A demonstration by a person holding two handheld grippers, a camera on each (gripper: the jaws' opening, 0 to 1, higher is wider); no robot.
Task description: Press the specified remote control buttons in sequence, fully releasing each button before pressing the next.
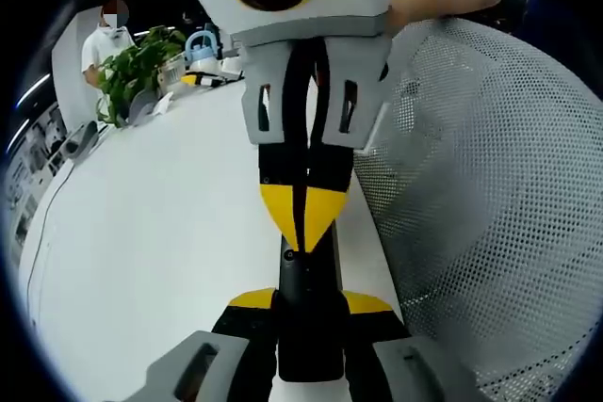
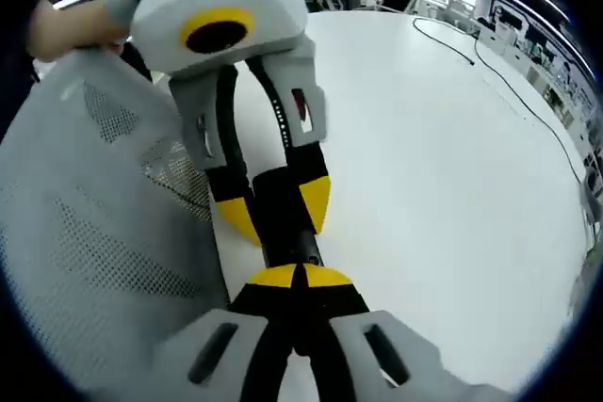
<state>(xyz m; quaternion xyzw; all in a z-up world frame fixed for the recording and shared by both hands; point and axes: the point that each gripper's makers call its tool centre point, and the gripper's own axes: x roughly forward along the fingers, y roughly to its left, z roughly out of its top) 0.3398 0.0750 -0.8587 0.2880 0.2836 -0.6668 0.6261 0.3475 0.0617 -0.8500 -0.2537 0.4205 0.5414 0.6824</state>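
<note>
A slim black remote (image 1: 306, 327) lies lengthwise between the yellow tips of my left gripper (image 1: 309, 303), which is shut on it above the white table's edge. My right gripper (image 1: 303, 231) comes in from the top of the left gripper view, shut, with its joined yellow tips touching the remote's far end near a small button. In the right gripper view my right gripper (image 2: 297, 277) is shut and its tips meet the end of the remote (image 2: 287, 233). There the left gripper (image 2: 276, 211) grips the remote from the opposite side. The remote's buttons are mostly hidden.
A long white table (image 1: 160, 223) runs away from me. A grey mesh chair back (image 1: 490, 214) stands close beside the grippers. A potted plant (image 1: 132, 68) and a blue watering can (image 1: 200, 44) sit at the table's far end. A black cable (image 2: 528, 110) crosses the table, with people behind.
</note>
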